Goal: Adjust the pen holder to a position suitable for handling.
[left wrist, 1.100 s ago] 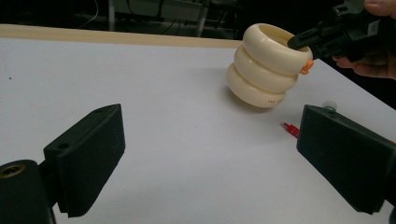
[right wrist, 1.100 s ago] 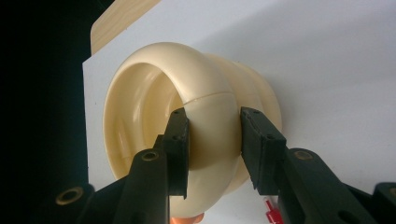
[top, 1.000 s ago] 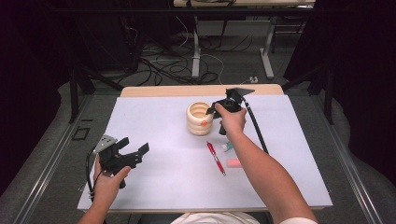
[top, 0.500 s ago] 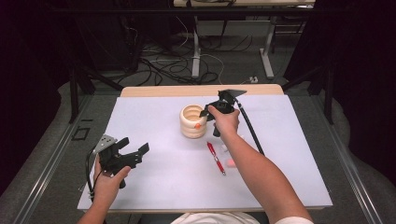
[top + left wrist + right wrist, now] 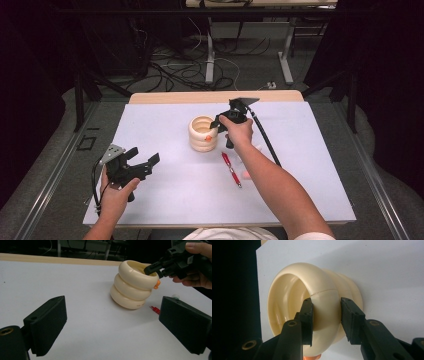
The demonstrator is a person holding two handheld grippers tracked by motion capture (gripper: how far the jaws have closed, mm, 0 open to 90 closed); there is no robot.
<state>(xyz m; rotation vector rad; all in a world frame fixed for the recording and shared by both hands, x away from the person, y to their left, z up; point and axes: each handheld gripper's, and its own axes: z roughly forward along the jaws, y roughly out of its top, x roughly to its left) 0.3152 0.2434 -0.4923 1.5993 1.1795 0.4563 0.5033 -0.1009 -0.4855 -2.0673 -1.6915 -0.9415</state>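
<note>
Cream ringed cup [image 5: 202, 133] stood mid-table, a red pen [image 5: 230, 169] just right of it. Right gripper [image 5: 325, 315] clamped its rim from the right; left gripper [image 5: 142, 165] rested near-left, jaws released.

room: dark | floor [image 5: 165, 70]: grey, tangled cables [image 5: 175, 75] | white table [image 5: 165, 195]

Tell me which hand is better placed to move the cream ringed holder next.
Right. The right claw already grips the holder's top rim, one jaw inside, one outside. The left claw hangs open, apart from it near the table's corner.
</note>
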